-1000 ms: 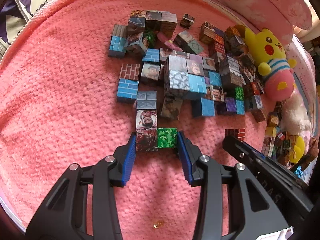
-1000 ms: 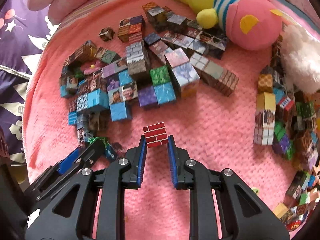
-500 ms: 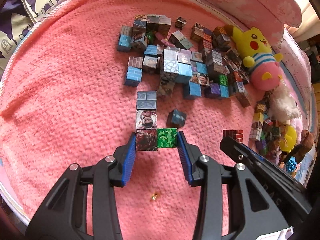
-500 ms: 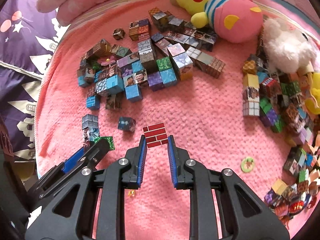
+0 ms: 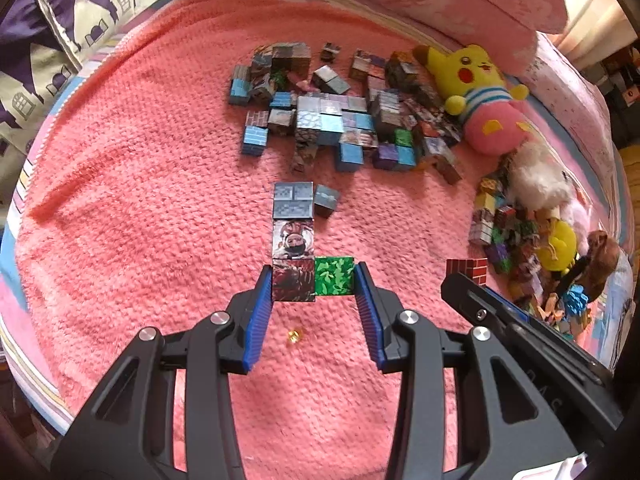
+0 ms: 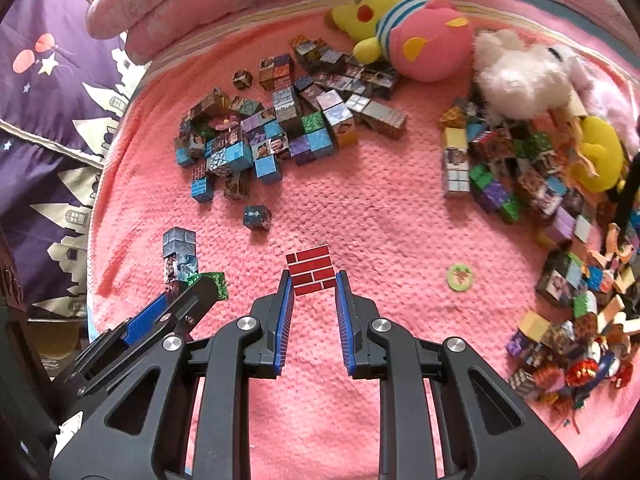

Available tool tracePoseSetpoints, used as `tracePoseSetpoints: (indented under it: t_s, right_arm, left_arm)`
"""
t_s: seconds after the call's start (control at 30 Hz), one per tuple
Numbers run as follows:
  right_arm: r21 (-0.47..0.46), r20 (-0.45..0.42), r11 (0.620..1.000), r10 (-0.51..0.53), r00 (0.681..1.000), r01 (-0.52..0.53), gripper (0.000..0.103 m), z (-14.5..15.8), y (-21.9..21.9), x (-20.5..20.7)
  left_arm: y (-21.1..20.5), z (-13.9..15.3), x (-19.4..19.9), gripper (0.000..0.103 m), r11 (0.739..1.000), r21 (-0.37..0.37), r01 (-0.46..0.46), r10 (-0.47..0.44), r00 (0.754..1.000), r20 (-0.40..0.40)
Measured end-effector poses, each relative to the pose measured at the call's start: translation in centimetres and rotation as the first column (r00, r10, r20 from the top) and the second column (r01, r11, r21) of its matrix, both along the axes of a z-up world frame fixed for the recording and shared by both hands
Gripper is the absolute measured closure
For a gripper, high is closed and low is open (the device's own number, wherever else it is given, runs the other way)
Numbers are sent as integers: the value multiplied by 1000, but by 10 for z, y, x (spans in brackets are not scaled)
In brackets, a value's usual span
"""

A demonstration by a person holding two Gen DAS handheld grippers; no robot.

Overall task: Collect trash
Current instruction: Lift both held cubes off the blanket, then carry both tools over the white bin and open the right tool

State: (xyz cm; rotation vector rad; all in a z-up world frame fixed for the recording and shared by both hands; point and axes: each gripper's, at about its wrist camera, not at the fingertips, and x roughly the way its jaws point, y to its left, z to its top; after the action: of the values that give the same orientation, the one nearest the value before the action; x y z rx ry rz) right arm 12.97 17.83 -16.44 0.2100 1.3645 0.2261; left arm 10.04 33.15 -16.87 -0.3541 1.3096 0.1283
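2 grippers are raised above a pink blanket on a bed, each holding printed cubes. Fairly wide between its blue pads, the left gripper clamps an L-shaped cluster of cubes: a dark red cube and a green leaf cube sit side by side between the pads, and 2 more cubes run on toward 12 o'clock, ending in a grey stone cube. In the right wrist view this cluster appears at 9 o'clock. Narrower, the right gripper pinches a single red brick cube at its fingertips.

On the blanket, a loose dark blue cube lies apart at 11 o'clock from the right gripper. Farther toward 12 o'clock lies a pile of cubes, and behind it a yellow plush toy in a striped shirt. At 2 o'clock a second heap of cubes lies beside a white fluffy toy. A round green token rests at 3 o'clock, near the right gripper. A small amber bead lies on the blanket between the left gripper's arms.
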Motion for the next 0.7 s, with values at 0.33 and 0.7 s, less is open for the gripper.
tracePoseSetpoints:
  t_s: [0.33,0.7]
  right_arm:
    - [6,43,998,-65,997,65,84,32,-38,-23]
    - [18,76,973,-232,970,231,84,56,-116,-64]
  left_arm:
    - [-39,34,-11,64,997,21,79,-80,996,44]
    - [-115,62,-23,64,968,52,246,-249,965,79]
